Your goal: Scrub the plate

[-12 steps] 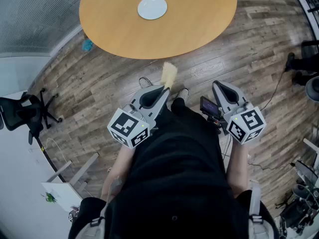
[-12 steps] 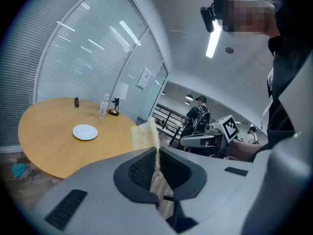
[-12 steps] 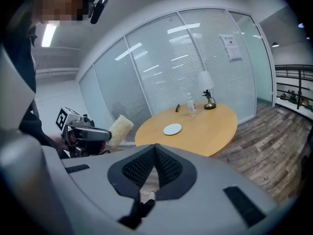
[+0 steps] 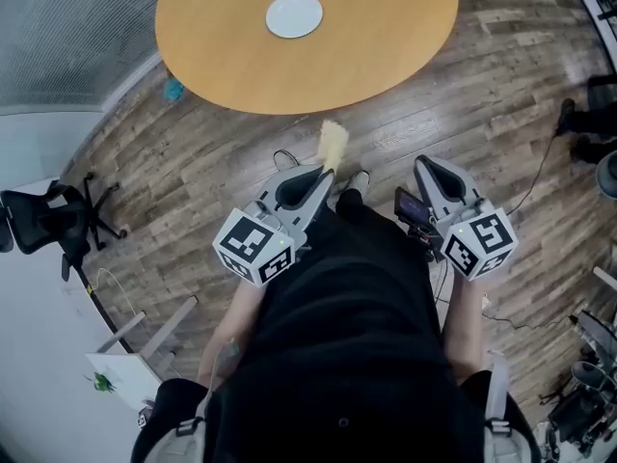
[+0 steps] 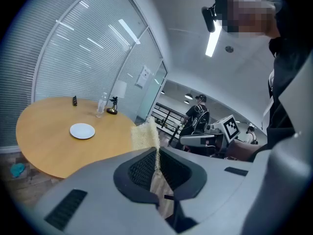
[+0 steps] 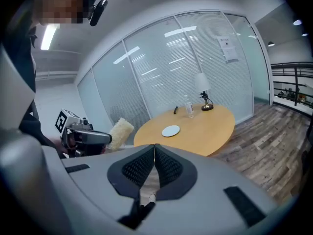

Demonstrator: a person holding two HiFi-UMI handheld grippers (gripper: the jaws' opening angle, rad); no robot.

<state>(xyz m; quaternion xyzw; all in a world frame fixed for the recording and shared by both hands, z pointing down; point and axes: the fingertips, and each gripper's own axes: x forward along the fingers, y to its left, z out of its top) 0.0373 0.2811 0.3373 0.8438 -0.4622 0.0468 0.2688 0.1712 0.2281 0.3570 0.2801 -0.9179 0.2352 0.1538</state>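
Okay, we face a round wooden table (image 4: 386, 46). We hold the right gripper (image 4: 424, 165), jaws pressed together on nothing, beside the left gripper (image 4: 326, 172). A white plate (image 4: 294, 14) lies on the table, well apart from both. A yellow sponge (image 4: 334, 143) sits pinched in the left jaws.

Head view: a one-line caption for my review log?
Person stands back from a table bearing a plate; left tongs shut on a sponge, right tongs shut, empty.

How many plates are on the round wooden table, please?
1. The round white plate lies on the round light-wood table, toward its middle. The head view cuts off the table's far edge; the gripper views show that part and no second plate there.
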